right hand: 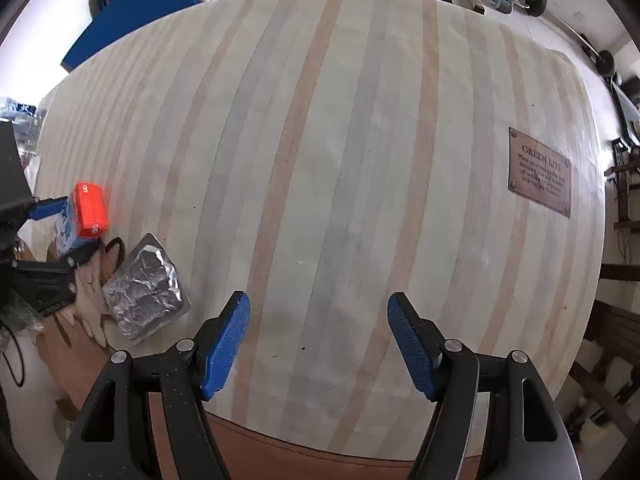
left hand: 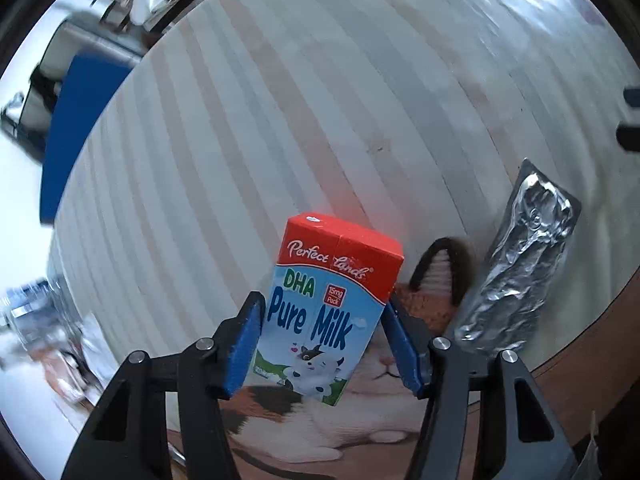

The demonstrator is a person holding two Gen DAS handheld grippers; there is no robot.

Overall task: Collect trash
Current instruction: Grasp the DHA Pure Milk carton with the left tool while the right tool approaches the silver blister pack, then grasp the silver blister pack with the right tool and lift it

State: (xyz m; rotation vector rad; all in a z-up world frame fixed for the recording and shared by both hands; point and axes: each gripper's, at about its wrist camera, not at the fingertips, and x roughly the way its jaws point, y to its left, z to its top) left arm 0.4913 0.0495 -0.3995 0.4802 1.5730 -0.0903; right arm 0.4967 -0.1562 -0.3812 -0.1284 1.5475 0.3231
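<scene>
Left wrist view: left tool clamps red-and-blue milk carton, lifted over cat-print mat. Crumpled silver foil blister pack left on striped wooden counter (likely next). Right tool wide, holding nothing. No bin visible.

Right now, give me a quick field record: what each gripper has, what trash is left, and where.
left gripper: shut on the milk carton, carton upright
right gripper: open, holding nothing, over bare striped table
trash left: crumpled foil pack, lying at the table's near edge, beside the carton
under the carton: cat-print surface
other: brown plaque on the table's right side
</scene>
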